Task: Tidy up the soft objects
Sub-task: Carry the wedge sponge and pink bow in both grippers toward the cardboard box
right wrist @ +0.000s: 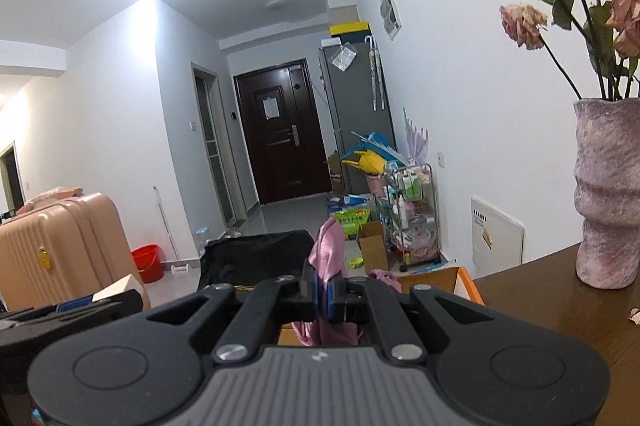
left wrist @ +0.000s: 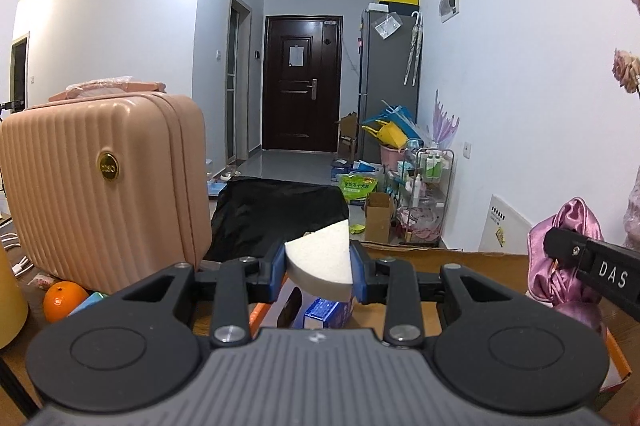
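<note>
Slippage is looking like the main risk: the left gripper (left wrist: 319, 266) is pinching the white wedge-shaped foam sponge (left wrist: 320, 258) only by its 2 side faces, and soft foam could be squeezing out or tilting if the hand swings. The sponge is sitting between the blue-padded fingers (left wrist: 278, 272), narrow on it, its pointed end poking up past the tips, above a blue carton (left wrist: 322, 314) in the orange-edged cardboard box (left wrist: 618, 362) on the brown wooden table (right wrist: 560, 306). The right gripper (right wrist: 325, 292) is clamping fully shut on the pink satin cloth (right wrist: 330, 246); cloth is bunching above the fingers and hanging below them, so loose folds could be snagging on the box edge or dragging. Both soft things are being held up off the table.
</note>
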Demonstrator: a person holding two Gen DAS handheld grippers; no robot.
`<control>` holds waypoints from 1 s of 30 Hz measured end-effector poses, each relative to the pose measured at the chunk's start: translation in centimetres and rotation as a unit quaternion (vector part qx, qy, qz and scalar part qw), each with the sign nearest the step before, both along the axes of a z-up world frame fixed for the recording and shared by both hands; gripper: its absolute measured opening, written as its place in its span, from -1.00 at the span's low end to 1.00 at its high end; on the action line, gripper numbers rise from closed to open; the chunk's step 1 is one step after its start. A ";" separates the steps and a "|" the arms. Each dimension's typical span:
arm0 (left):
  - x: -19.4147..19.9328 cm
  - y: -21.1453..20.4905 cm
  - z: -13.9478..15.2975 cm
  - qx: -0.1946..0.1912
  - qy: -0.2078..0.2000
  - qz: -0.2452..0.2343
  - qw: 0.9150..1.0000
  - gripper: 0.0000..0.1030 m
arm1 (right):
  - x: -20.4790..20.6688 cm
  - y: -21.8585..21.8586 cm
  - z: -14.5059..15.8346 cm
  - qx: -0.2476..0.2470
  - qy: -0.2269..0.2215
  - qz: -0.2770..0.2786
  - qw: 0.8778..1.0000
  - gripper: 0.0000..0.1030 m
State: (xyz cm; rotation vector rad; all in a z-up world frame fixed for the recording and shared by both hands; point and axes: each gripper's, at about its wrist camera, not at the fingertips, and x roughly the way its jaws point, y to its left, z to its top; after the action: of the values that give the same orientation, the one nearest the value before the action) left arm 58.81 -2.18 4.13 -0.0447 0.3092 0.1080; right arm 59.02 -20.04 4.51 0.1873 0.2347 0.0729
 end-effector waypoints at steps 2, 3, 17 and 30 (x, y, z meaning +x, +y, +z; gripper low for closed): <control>0.5 0.0 -0.3 0.003 0.005 0.002 1.000 -0.35 | 0.5 0.0 -0.1 -0.001 0.007 -0.001 1.000 -0.93; 0.6 -0.1 -0.5 0.004 0.007 0.003 1.000 -0.35 | 0.8 -0.1 -0.2 0.000 0.011 -0.002 1.000 -0.93; 2.6 0.1 -2.2 -0.001 0.031 0.008 0.999 -0.35 | 4.1 -0.6 -2.2 0.022 0.076 -0.006 0.997 -0.92; 3.5 0.0 -3.7 0.003 0.056 0.002 0.998 -0.35 | 6.2 -0.7 -4.3 0.028 0.114 -0.005 0.993 -0.92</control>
State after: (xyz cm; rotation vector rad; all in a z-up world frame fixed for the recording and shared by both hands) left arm 62.30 -2.13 0.47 -0.0339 0.4210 0.1151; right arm 65.22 -20.70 0.23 0.2537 0.4608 0.0487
